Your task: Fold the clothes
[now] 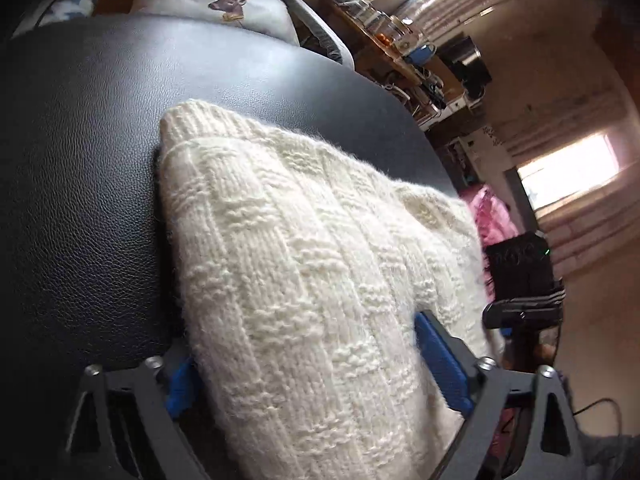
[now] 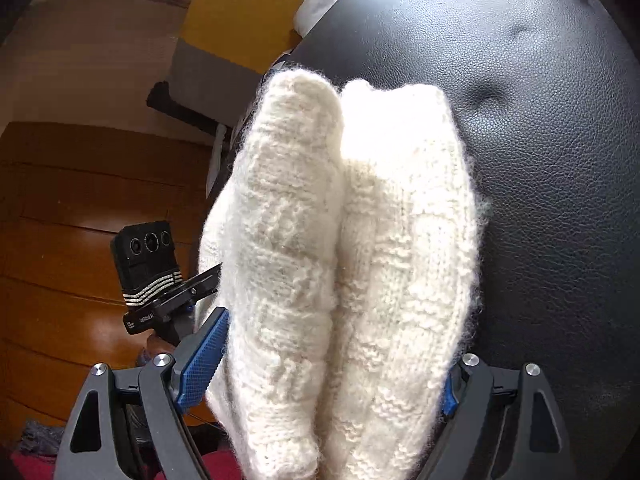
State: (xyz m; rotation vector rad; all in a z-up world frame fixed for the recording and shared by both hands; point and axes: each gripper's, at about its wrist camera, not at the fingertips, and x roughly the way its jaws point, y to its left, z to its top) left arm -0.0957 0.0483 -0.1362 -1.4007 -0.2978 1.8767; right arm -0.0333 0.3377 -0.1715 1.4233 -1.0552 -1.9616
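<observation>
Left wrist view: one cream knitted sweater (image 1: 304, 264), thick basket-weave wool, fuzzy at the surface, lying in a folded bundle on a black leather seat (image 1: 80, 160), its far ribbed edge resting on the leather and its near end passing between the fingers of the left gripper (image 1: 308, 376). The blue pads (image 1: 440, 364) sit against either side of the knit, wide apart, so the fingers appear clamped on the full thickness of the bundle. Right wrist view: the same sweater (image 2: 344, 240) shows as two plump rolled layers side by side, gathered between the fingers of the right gripper (image 2: 332, 372), the blue pad (image 2: 204, 360) pressed to the left roll and the other mostly hidden behind the right one; these fingers likewise look closed on the wool. A phone on a clamp stand (image 2: 146, 268) stands just beside the seat, over a wooden floor (image 2: 60, 200); a cushion with a deer print (image 1: 224, 0) lies beyond the seat. Handling, as a judgement: light, soft, springy and compressible, not slippery but prone to unrolling; best held across all layers near the folded edge, not by a single loose ply.
</observation>
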